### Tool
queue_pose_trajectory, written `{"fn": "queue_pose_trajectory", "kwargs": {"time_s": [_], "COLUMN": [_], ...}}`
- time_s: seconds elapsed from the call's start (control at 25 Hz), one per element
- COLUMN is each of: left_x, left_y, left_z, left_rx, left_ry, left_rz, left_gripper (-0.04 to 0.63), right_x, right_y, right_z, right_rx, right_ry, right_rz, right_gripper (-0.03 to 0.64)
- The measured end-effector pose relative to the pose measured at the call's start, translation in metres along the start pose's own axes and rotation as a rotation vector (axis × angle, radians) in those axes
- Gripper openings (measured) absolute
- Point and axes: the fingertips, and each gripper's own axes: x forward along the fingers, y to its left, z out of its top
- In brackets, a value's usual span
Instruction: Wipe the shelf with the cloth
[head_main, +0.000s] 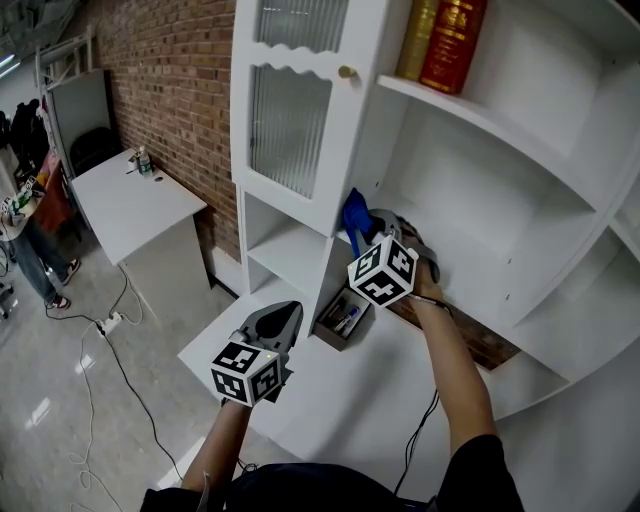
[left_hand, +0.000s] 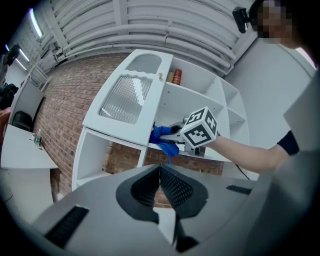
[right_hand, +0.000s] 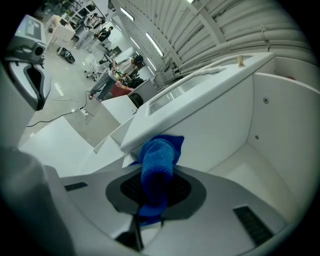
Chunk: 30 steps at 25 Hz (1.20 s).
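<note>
Tool in right hand clamps the blue cloth, a bunched wad poking past its tips at the left end of the shelf, beside the cabinet door. Tool in left hand pressed together, empty, held low. Cloth looks soft, light, floppy: grip mid-wad so a flat pad drags.

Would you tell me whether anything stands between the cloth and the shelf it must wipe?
Nothing visible does: the right gripper holds the blue cloth inside the compartment, and the shelf there shows bare.
</note>
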Motion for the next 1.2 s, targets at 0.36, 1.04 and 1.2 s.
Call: {"fn": "queue_pose_trajectory", "kwargs": {"time_s": [0.36, 1.04, 1.2], "left_x": [0.002, 0.02, 0.026], "left_y": [-0.001, -0.022, -0.032], "left_z": [-0.002, -0.009, -0.012], "left_rx": [-0.013, -0.026, -0.025], "left_ry": [0.003, 0.02, 0.033], "left_rz": [-0.005, -0.073, -0.104], "left_gripper": [0.017, 0.017, 0.017], "right_x": [0.001, -0.019, -0.028], "right_y": [0.002, -0.009, -0.013], "right_z": [-0.009, -0.048, -0.062], "right_rx": [-0.006, -0.043, -0.025], "right_ry": [0.046, 0.142, 0.167], "right_rz": [0.017, -0.027, -0.038], "right_gripper": [0.071, 0.069, 0.07]}}
